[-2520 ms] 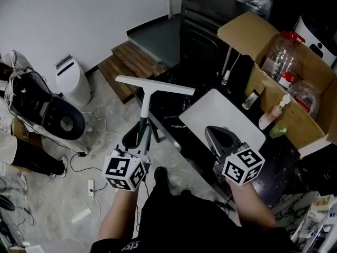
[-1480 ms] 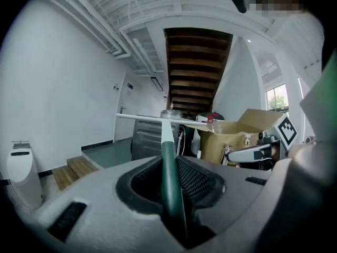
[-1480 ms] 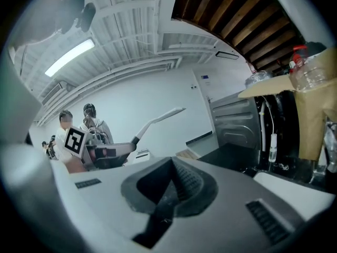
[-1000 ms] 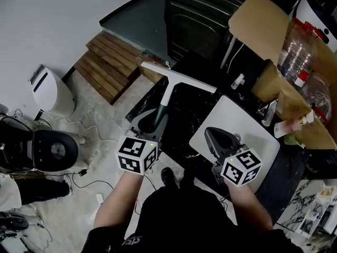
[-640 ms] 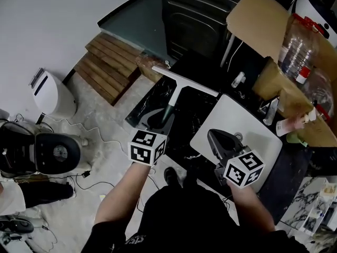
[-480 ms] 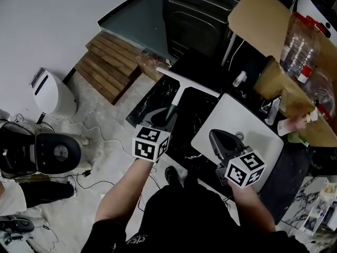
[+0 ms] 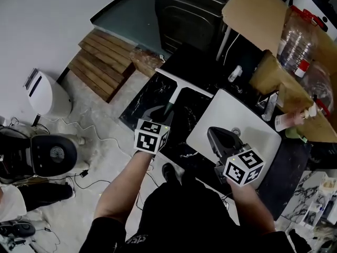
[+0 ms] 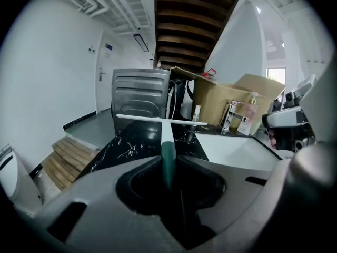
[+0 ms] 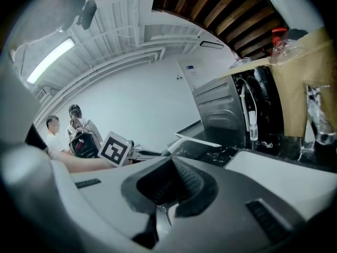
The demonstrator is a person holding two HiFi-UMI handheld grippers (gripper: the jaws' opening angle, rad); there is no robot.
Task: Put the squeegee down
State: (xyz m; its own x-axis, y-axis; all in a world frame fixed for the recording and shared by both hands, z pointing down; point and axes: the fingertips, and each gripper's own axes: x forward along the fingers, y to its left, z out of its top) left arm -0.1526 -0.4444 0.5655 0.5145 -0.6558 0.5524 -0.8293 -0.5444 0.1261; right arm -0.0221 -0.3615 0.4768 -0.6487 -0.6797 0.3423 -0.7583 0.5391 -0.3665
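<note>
Two fingers of my left gripper point(image 7: 160, 112) point(image 8: 167, 167) pinch the green handle of the white T-shaped squeegee point(image 7: 176, 91) point(image 8: 167, 141). Its blade is at 12 o'clock, over the black marble counter point(image 7: 150, 96). At 3 o'clock, my right gripper point(image 7: 221, 138) point(image 9: 167, 186) is squeezed together with nothing inside.

Glossy black marble-look desk point(image 7: 145, 96) veined in white, smooth white plastic squeegee point(image 7: 181, 83) with dark green satin handle, matt white sink point(image 7: 237, 117), dull brown cardboard box point(image 7: 247, 7), rough slatted wooden steps point(image 7: 102, 62), clear shiny plastic jug point(image 7: 295, 36)
</note>
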